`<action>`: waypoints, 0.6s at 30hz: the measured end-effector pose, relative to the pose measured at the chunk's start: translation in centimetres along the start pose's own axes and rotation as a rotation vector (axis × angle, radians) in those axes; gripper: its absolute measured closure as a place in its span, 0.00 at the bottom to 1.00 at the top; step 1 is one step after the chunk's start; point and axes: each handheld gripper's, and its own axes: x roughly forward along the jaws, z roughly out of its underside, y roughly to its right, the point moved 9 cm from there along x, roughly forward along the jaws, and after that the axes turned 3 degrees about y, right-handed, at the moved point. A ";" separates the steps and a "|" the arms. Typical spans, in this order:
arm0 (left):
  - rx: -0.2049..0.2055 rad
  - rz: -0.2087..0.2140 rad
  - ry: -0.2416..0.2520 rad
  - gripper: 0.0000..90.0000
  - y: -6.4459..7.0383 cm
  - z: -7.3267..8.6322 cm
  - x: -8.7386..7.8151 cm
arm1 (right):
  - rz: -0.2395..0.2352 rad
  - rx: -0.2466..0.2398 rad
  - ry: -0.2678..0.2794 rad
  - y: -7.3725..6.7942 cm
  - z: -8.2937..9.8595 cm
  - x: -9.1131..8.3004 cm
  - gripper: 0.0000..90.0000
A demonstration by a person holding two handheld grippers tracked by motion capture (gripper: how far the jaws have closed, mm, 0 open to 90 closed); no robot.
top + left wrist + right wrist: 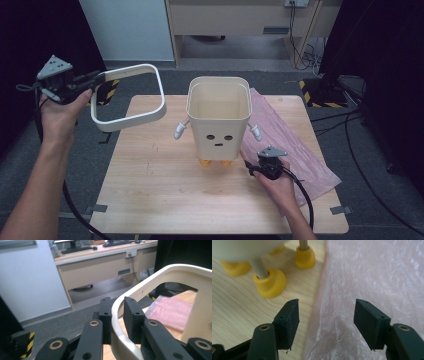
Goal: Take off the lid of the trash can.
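A cream bin (219, 119) with a drawn face, small arms and yellow feet (270, 283) stands at the table's middle. Its cream square rim ring (131, 97) hangs in the air to the left of it, and my left gripper (97, 78) is shut on the ring's left side (115, 312). A pink plastic bag (290, 135) lies flat to the right of the bin. My right gripper (248, 166) stands open low at the bag's near-left edge (329, 315), beside the bin's feet, with nothing between its fingers.
The wooden table (165, 185) has bare room in front and to the left. Behind it are a desk (240, 17) and a white panel (127, 30). Cables (360, 165) run over the grey floor at right.
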 end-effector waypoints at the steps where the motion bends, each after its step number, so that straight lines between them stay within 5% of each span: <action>1: 0.001 -0.009 -0.005 0.85 -0.4 0.9 -0.1 | -0.001 -0.002 -0.008 0.0 0.2 0.3 0.41; 2: 0.001 -0.009 -0.005 0.85 -0.4 0.9 -0.1 | -0.001 -0.002 -0.008 0.0 0.2 0.3 0.41; 7: -0.006 -0.027 -0.065 0.85 -1.6 6.9 0.6 | 0.008 0.004 -0.065 0.4 1.0 1.2 0.50; 8: -0.006 -0.027 -0.065 0.85 -1.6 6.9 0.6 | 0.008 0.004 -0.065 0.4 1.0 1.2 0.50; 13: -0.008 -0.005 -0.132 0.85 -0.4 13.1 2.6 | 0.008 0.043 -0.077 1.8 1.1 0.7 0.96; 18: 0.004 0.000 -0.176 0.85 0.6 16.4 3.8 | 0.016 0.025 -0.114 2.8 1.8 -0.6 1.00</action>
